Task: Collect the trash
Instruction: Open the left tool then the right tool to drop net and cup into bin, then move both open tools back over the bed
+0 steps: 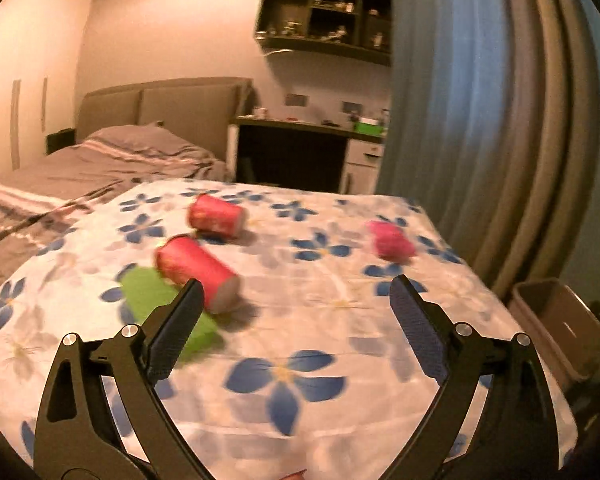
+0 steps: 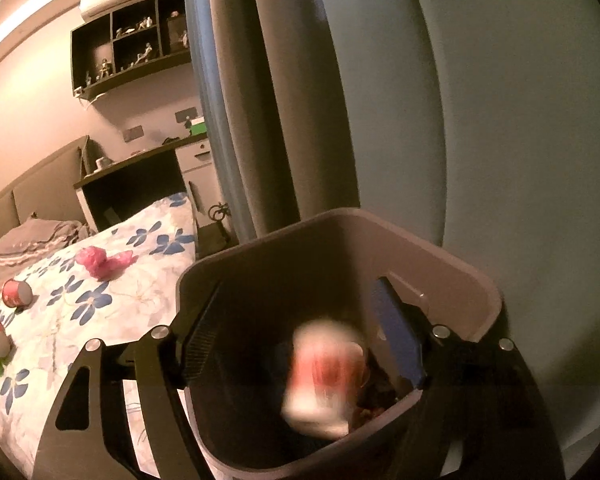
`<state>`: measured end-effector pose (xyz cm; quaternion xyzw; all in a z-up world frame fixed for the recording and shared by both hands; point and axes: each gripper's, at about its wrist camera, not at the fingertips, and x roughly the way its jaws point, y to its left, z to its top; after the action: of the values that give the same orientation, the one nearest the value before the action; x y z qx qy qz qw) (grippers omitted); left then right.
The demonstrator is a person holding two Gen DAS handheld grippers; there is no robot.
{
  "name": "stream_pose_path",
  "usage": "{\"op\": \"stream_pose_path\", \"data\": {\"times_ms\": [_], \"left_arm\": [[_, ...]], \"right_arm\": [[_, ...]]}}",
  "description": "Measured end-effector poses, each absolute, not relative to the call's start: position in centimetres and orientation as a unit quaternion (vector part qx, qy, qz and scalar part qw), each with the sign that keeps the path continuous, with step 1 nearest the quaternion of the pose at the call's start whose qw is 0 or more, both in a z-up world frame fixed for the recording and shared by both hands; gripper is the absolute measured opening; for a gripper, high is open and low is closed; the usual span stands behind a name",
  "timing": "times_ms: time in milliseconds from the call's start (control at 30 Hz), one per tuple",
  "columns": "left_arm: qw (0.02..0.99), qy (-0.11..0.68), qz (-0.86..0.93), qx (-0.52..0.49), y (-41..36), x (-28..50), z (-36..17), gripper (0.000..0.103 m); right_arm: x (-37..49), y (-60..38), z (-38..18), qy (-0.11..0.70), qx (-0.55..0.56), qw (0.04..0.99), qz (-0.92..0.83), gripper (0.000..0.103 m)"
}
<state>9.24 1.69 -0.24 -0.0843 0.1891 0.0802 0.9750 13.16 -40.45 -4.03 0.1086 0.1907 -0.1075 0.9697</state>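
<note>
Right gripper (image 2: pixel 292 336) is spread wide over the bin (image 2: pixel 340 216), with a blurred red-and-white cup (image 2: pixel 324 376) down inside and clear of the pads — so nothing's held. Left gripper (image 1: pixel 296 300) is open and empty too, above the floral bedspread (image 1: pixel 300 360). Risk: these red cups (image 1: pixel 198 272) lie on their sides, so a sloppy pinch could roll one off. Only the left view shows both — the bin's inside only shows from the right.

red cups (image 1: pixel 216 216), green box (image 1: pixel 156 304), blue-flowered white sheet (image 1: pixel 300 320).
</note>
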Motion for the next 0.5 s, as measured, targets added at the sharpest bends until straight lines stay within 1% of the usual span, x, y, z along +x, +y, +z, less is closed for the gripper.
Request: {"op": "stream_pose_path", "data": {"times_ms": [233, 500], "left_arm": [[0.968, 0.195, 0.119, -0.104, 4.9, 8.8, -0.8, 0.092], [0.961, 0.201, 0.151, -0.12, 7.9, 7.7, -1.6, 0.092]], "right_arm": [[11.2, -36.9, -1.2, 0.149, 0.098, 0.982, -0.066, 0.08], [11.3, -28.0, 0.0, 0.144, 0.064, 0.986, 0.049, 0.083]]}}
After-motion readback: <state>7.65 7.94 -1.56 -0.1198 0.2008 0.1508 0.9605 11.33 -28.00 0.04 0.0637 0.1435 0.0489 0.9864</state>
